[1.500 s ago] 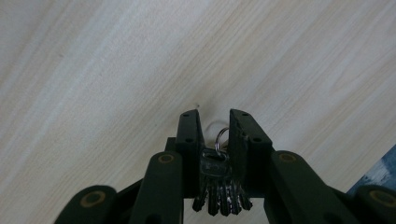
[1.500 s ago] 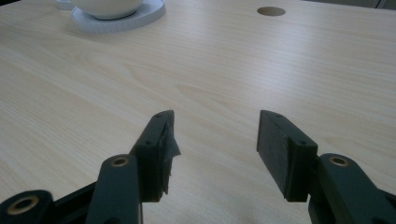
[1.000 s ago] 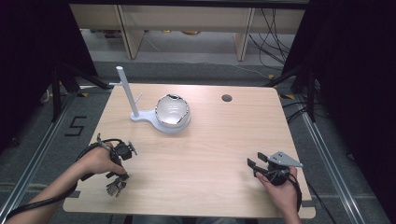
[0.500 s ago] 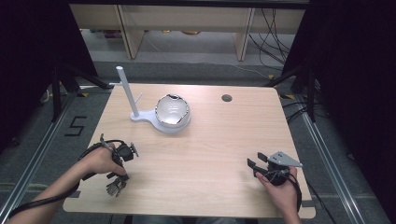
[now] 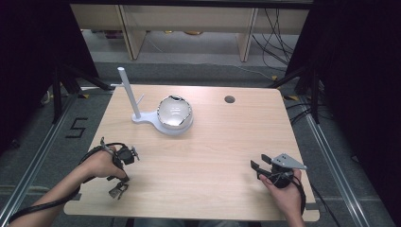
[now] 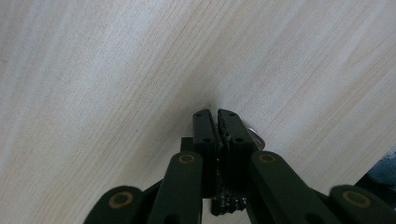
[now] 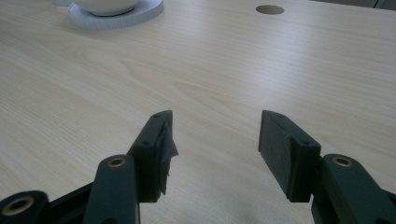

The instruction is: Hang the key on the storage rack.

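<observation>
Left hand-held gripper [image 6: 217, 114] has just been closing, jaws pressed together on nothing; right hand-held gripper [image 7: 215, 120] is spread. Glossy bowl [image 5: 174, 113], centre frame, looks fragile and slippery. I'd pinch its rim.

We counted one wooden table [image 5: 213, 156] with one round hole [image 5: 230, 99]. On it stood one white stand [image 5: 137, 116] and one shiny bowl [image 5: 174, 112]. Two grippers: left gripper [image 5: 118, 188], right gripper [image 5: 257, 166].

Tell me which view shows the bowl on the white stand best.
The high view: the whole bowl sits on its white stand at the table's far left. The right gripper view catches just its lower part at the top edge. The left gripper view faces bare tabletop.
</observation>
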A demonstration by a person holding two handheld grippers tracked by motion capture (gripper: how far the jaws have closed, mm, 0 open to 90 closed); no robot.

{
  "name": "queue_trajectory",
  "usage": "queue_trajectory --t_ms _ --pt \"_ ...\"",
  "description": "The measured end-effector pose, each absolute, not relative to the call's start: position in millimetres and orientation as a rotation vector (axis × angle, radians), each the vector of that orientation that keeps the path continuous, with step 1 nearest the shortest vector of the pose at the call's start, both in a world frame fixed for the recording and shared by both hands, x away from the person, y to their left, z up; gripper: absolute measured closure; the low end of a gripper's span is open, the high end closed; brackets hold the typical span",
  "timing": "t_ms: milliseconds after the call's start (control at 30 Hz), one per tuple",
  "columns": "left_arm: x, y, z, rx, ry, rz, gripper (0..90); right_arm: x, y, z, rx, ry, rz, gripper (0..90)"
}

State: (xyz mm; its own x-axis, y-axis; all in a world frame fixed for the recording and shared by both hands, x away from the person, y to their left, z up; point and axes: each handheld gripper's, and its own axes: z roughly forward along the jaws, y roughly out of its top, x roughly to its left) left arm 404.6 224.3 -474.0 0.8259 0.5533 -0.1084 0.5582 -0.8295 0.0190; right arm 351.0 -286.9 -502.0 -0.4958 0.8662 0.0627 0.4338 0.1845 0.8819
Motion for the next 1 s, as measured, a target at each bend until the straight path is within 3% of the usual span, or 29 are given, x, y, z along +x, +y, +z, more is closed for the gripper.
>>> queue_trajectory --t_ms 467,700,1000 --pt "394.9 229.0 -472.4 2.948 0.876 -0.145 88.6 350.5 -286.9 -501.1 1.225 2.019 1.236 45.2" --pt "394.9 229.3 -477.9 2.941 0.945 -0.156 83.1 350.5 -286.6 -500.9 1.226 2.024 1.233 45.2" --pt "395.8 229.6 -477.8 2.957 0.893 -0.138 88.6 350.2 -284.0 -502.8 1.251 2.012 1.257 45.1"
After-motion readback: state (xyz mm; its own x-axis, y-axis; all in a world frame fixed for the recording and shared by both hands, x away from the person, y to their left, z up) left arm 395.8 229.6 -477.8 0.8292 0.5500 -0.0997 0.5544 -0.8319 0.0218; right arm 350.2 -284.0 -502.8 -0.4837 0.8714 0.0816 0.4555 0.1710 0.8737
